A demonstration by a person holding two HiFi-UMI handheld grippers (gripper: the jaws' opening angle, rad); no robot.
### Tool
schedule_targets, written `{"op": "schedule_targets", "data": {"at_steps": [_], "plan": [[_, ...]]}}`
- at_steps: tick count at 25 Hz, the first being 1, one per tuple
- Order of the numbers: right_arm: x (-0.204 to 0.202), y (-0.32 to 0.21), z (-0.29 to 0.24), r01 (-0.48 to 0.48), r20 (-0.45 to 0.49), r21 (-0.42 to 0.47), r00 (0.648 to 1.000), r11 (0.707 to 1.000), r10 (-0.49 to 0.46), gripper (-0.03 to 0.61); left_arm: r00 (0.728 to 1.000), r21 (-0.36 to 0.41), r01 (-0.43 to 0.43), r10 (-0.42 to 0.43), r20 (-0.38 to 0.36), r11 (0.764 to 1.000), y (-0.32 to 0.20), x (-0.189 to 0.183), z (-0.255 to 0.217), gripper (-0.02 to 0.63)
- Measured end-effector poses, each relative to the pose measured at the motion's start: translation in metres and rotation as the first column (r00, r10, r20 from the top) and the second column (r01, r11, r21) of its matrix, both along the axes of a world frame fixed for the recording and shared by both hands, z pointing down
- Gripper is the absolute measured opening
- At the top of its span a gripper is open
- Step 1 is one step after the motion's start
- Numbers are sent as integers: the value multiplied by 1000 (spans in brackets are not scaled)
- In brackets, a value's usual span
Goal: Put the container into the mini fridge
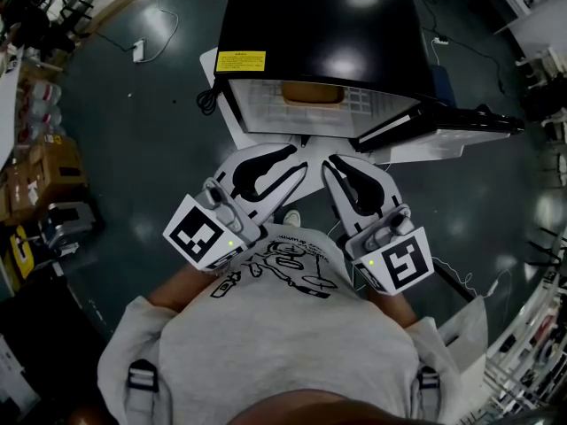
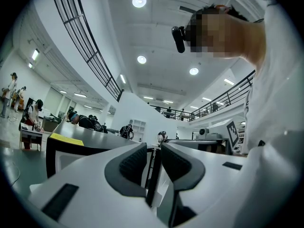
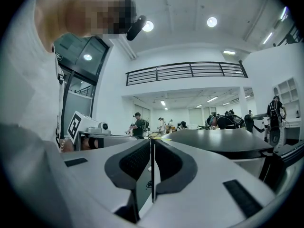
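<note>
While both grippers hang level just in front of the person's grey shirt (image 1: 283,335), the mini fridge (image 1: 319,16) stands at 12 o'clock from them, its door (image 1: 443,129) swung wide toward 3 o'clock. A tan container (image 1: 312,93) sits inside on the white wire shelf (image 1: 266,109), at the middle of the opening and just under the black top; what it holds cannot be made out. A yellow label (image 1: 240,61) marks the top's front edge at 11 o'clock from the container. The left gripper (image 1: 297,159) has its jaws spread a little, with a clear gap between the ribbed pads (image 2: 133,163) and nothing in it. The right gripper (image 1: 335,161) has its jaws drawn together to a thin slit, pinching nothing. Both claws are well apart from the container, which lies beyond their tips.
</note>
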State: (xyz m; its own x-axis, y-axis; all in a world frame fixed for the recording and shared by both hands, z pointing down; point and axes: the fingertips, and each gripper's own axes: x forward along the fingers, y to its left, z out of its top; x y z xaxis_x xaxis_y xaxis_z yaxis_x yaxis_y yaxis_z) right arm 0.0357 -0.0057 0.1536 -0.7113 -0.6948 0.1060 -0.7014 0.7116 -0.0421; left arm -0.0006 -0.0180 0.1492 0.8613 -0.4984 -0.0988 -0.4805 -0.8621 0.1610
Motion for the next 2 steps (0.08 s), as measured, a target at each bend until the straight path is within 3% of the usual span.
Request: {"op": "schedule_targets", "data": {"at_steps": [2], "plan": [[1, 0, 1, -2, 0, -1, 1000, 1000, 2, 49, 1000, 1, 0, 0, 1, 1000, 0, 1, 1, 104]]}}
